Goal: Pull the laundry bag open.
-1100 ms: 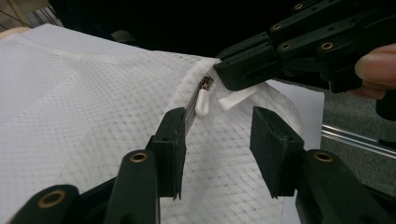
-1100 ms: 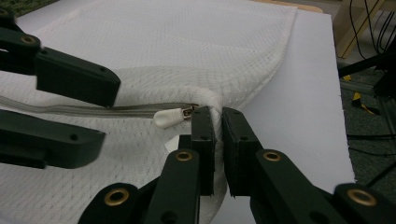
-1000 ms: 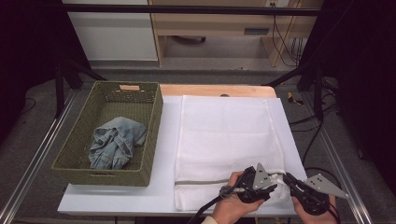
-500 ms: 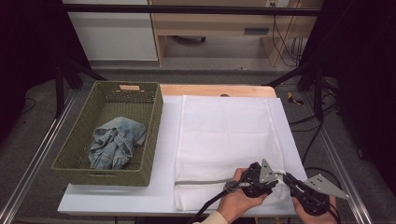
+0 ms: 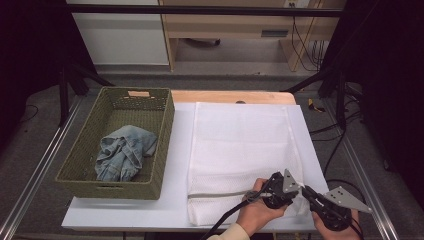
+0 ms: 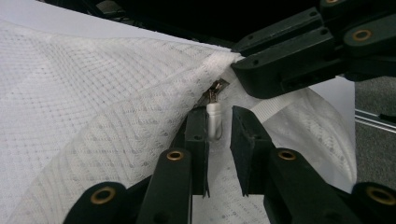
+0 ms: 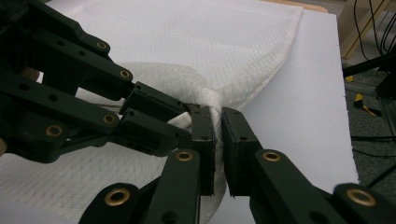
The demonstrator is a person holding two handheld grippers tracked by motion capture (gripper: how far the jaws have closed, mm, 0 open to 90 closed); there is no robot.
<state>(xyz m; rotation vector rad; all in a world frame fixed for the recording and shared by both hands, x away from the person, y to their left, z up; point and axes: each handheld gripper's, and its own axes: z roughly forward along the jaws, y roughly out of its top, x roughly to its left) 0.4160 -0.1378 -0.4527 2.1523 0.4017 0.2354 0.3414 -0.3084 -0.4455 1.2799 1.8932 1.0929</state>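
A white mesh laundry bag [image 5: 245,145] lies flat on the white table top, its zip [image 5: 215,194] running along the near end. Both grippers meet at its near right corner. My left gripper [image 5: 296,194] [image 6: 218,116] has the small white zipper pull [image 6: 213,122] between its jaws. These jaws have just been closing, and a gap still shows beside the pull. My right gripper [image 5: 305,192] [image 7: 217,114] is shut on the bunched bag corner [image 7: 215,100], lifting it a little. The left gripper [image 7: 184,119] sits close against it in the right gripper view.
A green woven basket [image 5: 165,145] stands left of the bag with a crumpled denim garment [image 5: 122,152] inside. The table's right edge [image 5: 320,165] and a metal rail run close by the grippers. Cables lie on the floor at the right.
My left gripper has edged to the right, toward the bag's corner and the right gripper. The right gripper and the bag have stayed where they were.
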